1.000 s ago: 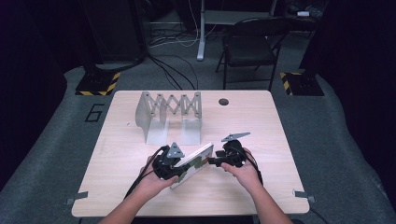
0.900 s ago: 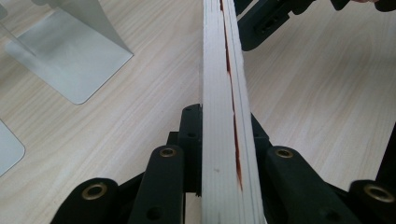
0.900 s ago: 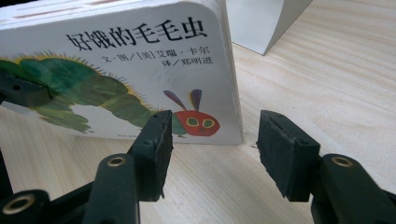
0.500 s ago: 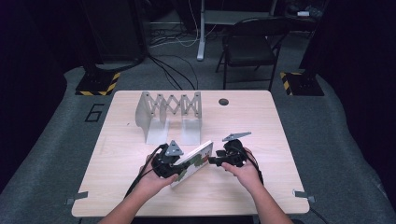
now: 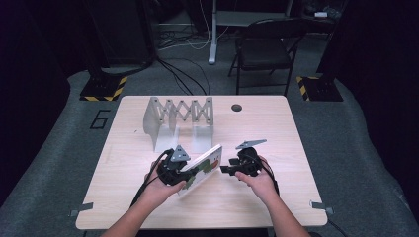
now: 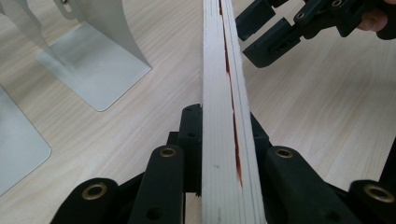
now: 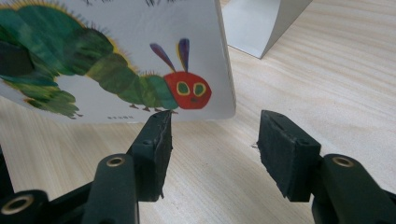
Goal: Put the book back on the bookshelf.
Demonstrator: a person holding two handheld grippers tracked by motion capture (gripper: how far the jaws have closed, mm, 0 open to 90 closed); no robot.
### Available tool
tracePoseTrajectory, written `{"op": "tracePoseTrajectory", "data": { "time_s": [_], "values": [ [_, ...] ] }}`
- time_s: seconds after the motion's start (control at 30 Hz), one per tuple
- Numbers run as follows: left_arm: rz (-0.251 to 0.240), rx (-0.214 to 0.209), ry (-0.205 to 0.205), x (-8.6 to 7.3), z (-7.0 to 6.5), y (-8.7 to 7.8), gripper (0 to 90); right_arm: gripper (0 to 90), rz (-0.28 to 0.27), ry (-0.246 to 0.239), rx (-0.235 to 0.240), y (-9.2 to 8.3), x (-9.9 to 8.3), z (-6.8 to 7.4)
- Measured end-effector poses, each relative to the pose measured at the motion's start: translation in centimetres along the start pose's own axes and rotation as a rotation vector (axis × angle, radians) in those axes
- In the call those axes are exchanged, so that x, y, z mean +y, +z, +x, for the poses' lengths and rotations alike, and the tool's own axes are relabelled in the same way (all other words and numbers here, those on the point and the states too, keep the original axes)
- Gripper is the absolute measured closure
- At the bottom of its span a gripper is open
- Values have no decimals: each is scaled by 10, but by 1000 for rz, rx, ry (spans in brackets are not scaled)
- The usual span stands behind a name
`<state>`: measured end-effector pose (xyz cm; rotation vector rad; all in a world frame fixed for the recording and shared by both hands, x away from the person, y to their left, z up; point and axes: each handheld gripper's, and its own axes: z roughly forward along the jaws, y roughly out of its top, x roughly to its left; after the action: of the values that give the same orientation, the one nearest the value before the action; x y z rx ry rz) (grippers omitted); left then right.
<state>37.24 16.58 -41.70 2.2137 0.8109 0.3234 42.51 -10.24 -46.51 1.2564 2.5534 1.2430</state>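
White book [image 5: 201,168] clamped in left tongs [image 5: 184,173]

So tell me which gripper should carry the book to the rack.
Left. The left gripper is already shut on the book and sits nearer the rack; the right gripper is open, holding nothing.
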Motion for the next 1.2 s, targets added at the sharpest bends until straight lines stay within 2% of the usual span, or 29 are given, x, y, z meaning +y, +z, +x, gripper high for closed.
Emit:
{"op": "tracePoseTrajectory", "data": {
  "time_s": [0.5, 0.67, 0.7, 0.77, 1.2],
  "values": [
    [-39, 37, -42, 10, 14, -23, 757, 446, -3, -1, 1, -1, 0, -2],
    [-53, 43, -59, 13, 21, -32, 757, 445, -1, 5, 1, -1, 0, -1],
    [-51, 44, -63, 13, 22, -34, 758, 445, 3, 18, -1, -1, -1, 0],
    [-55, 56, -61, 14, 25, -38, 758, 445, -1, 5, 1, -1, 0, -1],
    [-68, 111, -93, 11, 43, -58, 757, 445, -1, 7, 1, -1, -1, -2]
  ]
}}
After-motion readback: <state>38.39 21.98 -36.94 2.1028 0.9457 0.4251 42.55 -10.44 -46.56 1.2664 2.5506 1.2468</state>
